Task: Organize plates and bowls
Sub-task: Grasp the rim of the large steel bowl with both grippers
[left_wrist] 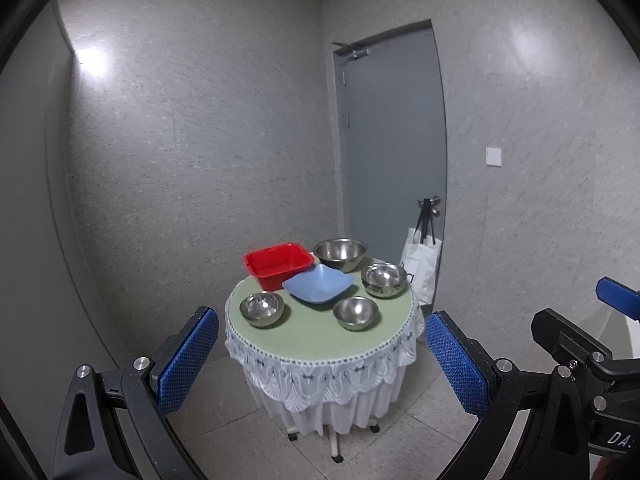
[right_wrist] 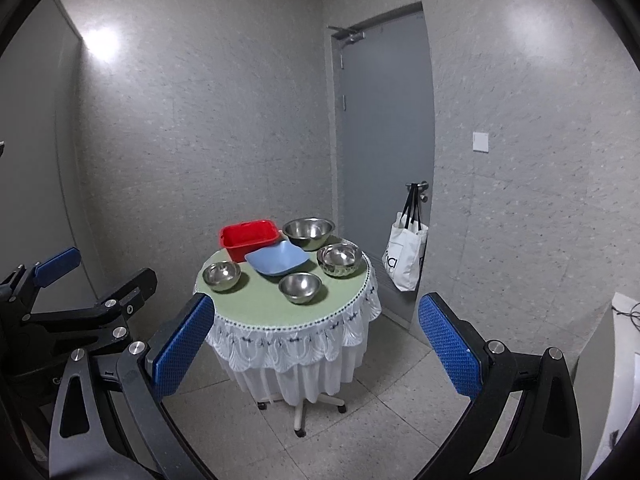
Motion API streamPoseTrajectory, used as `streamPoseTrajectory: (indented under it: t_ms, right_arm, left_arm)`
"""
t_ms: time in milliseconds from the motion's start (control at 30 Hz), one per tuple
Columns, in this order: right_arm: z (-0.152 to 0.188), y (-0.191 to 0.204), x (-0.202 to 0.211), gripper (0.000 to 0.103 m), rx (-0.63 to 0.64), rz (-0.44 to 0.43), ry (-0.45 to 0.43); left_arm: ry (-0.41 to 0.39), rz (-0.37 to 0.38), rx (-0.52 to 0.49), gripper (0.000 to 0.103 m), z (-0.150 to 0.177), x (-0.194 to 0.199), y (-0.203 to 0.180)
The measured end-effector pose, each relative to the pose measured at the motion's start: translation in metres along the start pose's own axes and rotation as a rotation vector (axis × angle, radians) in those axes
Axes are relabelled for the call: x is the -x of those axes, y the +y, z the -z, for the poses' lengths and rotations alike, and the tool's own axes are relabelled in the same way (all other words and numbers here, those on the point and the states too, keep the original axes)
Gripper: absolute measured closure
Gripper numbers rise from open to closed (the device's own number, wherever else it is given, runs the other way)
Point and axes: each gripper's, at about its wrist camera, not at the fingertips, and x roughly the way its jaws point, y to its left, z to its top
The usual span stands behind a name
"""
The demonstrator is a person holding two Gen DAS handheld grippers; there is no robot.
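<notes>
A small round table point(left_wrist: 320, 336) point(right_wrist: 256, 308) with a green top and white lace skirt stands ahead. On it are a red plastic tub point(left_wrist: 277, 265) point(right_wrist: 248, 239), a blue square plate point(left_wrist: 319, 282) point(right_wrist: 276, 258), a large steel bowl point(left_wrist: 340, 253) point(right_wrist: 309, 232) at the back, and three small steel bowls: left point(left_wrist: 262, 309) point(right_wrist: 221, 276), front point(left_wrist: 355, 312) point(right_wrist: 300, 287), right point(left_wrist: 384, 279) point(right_wrist: 339, 260). My left gripper point(left_wrist: 322, 364) and right gripper point(right_wrist: 316, 344) are both open and empty, held well short of the table.
A grey door point(left_wrist: 394, 168) point(right_wrist: 384, 152) stands behind the table, with a white tote bag point(left_wrist: 420, 270) point(right_wrist: 405, 258) hanging from its handle. Grey walls close in on both sides. The floor is tiled. The table stands on a wheeled base point(right_wrist: 300, 408).
</notes>
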Motion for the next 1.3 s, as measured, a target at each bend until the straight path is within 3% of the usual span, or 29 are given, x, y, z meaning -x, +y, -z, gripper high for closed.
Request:
streamPoseTrajectory:
  t_ms: [267, 433, 767, 1033, 1200, 1300]
  right_arm:
    - [-0.022, -0.007, -0.101, 0.000, -0.016, -0.018, 0.044]
    - [-0.031, -0.026, -0.172, 0.000, -0.028, -0.032, 0.094]
    - [-0.053, -0.079, -0.338, 0.000, 0.052, -0.167, 0.198]
    - [-0.098, -0.134, -0.463, 0.000, 0.109, -0.256, 0.275]
    - [-0.113, -0.153, -0.533, 0.000, 0.089, -0.317, 0.321]
    - [-0.120, -0.156, -0.580, 0.000, 0.072, -0.332, 0.362]
  left_arm:
    - [0.059, 0.034, -0.006, 0.001, -0.032, -0.136, 0.019]
    - [0.122, 0.008, 0.002, 0.001, -0.048, -0.218, 0.018]
    - [0.242, -0.152, 0.095, 0.001, -0.089, -0.394, -0.029]
    - [0.349, -0.195, 0.177, 0.001, -0.138, -0.536, -0.083]
    - [0.398, -0.235, 0.177, 0.001, -0.162, -0.628, -0.087]
    - [0.479, -0.205, 0.178, 0.001, -0.170, -0.693, -0.080]
